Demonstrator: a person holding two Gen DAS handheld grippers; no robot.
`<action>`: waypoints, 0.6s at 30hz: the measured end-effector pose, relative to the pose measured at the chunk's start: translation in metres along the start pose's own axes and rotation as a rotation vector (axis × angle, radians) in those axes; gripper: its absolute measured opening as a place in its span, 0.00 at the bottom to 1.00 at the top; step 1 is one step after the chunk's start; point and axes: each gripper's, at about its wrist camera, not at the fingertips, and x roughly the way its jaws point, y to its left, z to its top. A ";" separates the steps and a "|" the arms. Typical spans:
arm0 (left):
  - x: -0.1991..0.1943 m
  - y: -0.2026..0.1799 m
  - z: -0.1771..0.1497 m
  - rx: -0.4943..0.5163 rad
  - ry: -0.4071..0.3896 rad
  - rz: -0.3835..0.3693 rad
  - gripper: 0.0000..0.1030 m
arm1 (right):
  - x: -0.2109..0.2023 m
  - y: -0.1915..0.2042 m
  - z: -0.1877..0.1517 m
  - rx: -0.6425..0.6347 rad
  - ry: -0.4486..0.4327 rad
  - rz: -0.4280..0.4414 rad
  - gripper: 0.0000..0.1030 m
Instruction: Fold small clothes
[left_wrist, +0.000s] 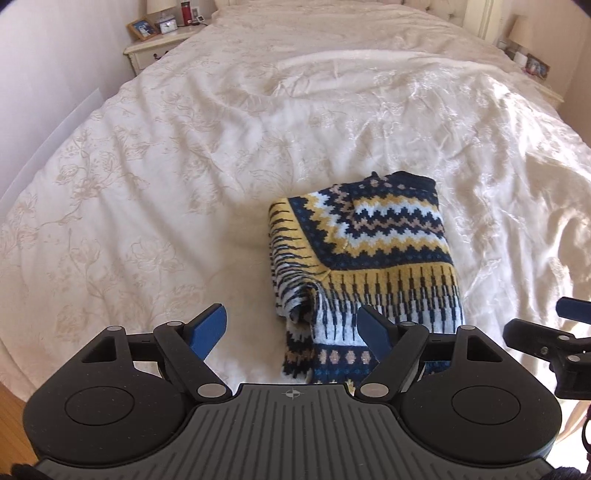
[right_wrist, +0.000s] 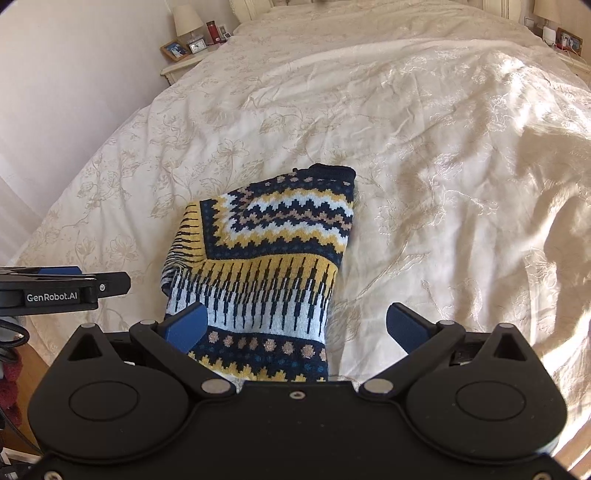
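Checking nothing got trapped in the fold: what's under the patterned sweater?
The sweater lies folded directly on the cream floral bedspread. Anything beneath or between its layers is covered and cannot be seen.

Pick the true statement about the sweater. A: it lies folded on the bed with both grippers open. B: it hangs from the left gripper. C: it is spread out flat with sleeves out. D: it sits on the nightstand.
A: the sweater lies folded on the bed, and the left gripper and right gripper are both open, holding nothing.
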 end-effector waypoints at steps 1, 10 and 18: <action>-0.003 0.002 -0.001 -0.008 -0.004 -0.004 0.75 | -0.003 -0.001 0.000 0.006 -0.005 -0.001 0.99; -0.025 0.004 -0.014 -0.037 -0.021 0.050 0.75 | -0.029 -0.001 -0.003 -0.012 -0.075 -0.010 0.99; -0.037 -0.008 -0.019 0.042 -0.038 0.111 0.75 | -0.047 -0.001 -0.004 -0.019 -0.120 -0.060 0.99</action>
